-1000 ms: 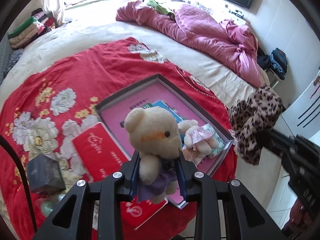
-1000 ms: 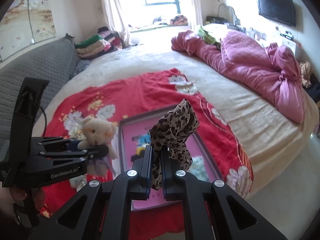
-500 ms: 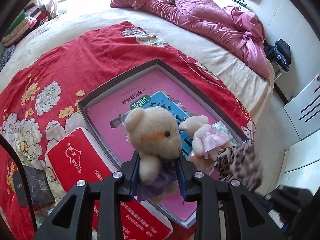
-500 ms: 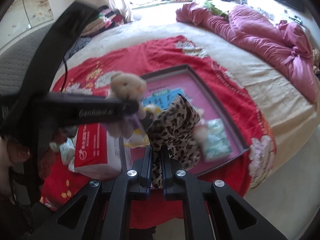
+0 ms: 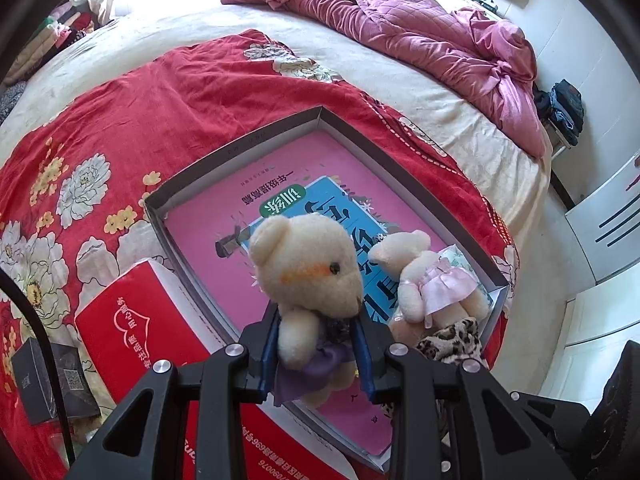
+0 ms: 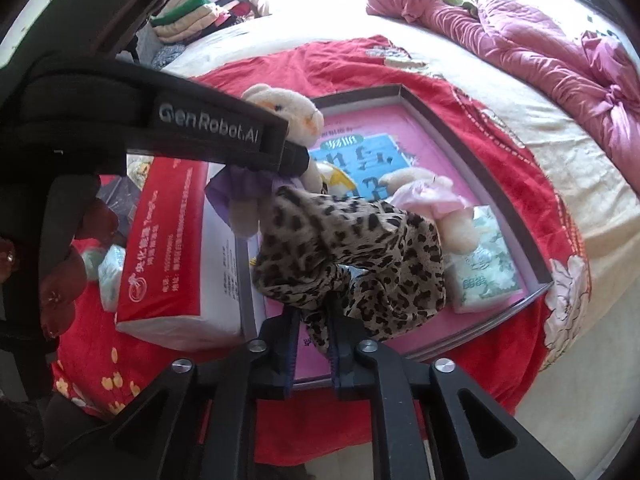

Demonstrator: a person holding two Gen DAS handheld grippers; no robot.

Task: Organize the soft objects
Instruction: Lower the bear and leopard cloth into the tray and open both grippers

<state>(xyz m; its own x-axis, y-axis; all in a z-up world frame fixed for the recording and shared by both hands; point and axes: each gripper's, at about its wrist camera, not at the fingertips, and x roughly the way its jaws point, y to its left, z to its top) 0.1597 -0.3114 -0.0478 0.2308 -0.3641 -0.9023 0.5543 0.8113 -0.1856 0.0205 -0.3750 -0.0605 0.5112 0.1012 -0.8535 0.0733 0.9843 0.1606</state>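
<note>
My left gripper (image 5: 316, 356) is shut on a cream teddy bear in a purple dress (image 5: 308, 264) and holds it over the near part of the grey box lid (image 5: 256, 140). The bear also shows in the right wrist view (image 6: 288, 108). My right gripper (image 6: 314, 344) is shut on a leopard-print cloth (image 6: 360, 248), which hangs over the box's near end and shows in the left wrist view (image 5: 452, 340). A second bear in a pink dress (image 5: 432, 280) lies in the box on a pink book (image 5: 224, 232), beside a tissue pack (image 6: 484, 272).
A red tissue box (image 5: 132, 332) lies left of the grey box on the red floral blanket (image 5: 140, 92). A dark small box (image 5: 44, 380) sits at the far left. A pink quilt (image 5: 420, 28) is heaped at the back of the bed. The bed edge is at the right.
Both grippers have moved down and in over the box. The leopard cloth has come from the right of the box to its near end, next to the pink-dress bear.
</note>
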